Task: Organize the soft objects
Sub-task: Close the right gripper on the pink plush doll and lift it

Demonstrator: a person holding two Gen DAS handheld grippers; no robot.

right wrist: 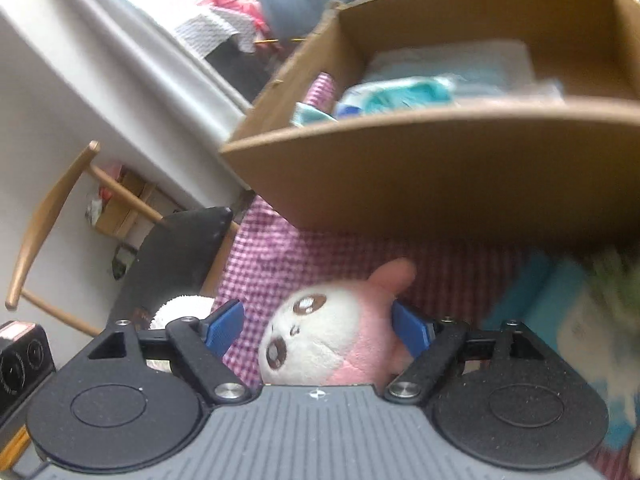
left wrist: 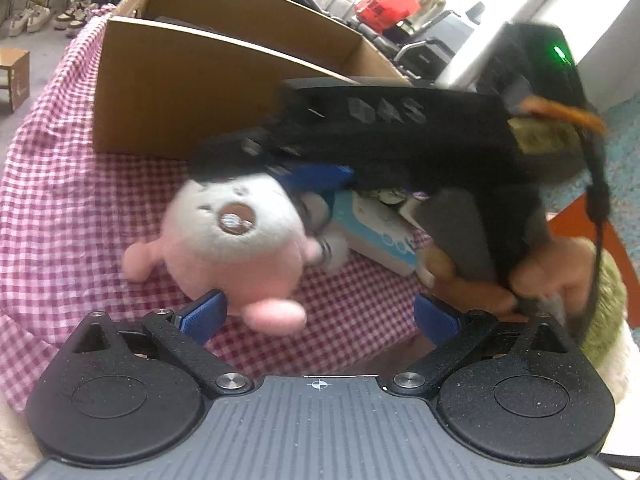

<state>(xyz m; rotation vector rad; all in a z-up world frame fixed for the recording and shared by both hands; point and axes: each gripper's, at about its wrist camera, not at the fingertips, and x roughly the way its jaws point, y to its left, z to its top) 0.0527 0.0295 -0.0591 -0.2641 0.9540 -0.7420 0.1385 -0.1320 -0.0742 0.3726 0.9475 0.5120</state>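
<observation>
Right wrist view: right gripper (right wrist: 318,326) was seen wide open w/ pink plush (right wrist: 332,340) between pads, not clamped; left gripper (left wrist: 320,314) open, empty.

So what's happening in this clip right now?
A person with a gripper in each hand is sorting soft things on a checked cloth. The right gripper stands wide around a pink plush, its pads not clearly pressing. The left gripper is open and empty nearby. The cardboard box behind already holds soft packs.
</observation>
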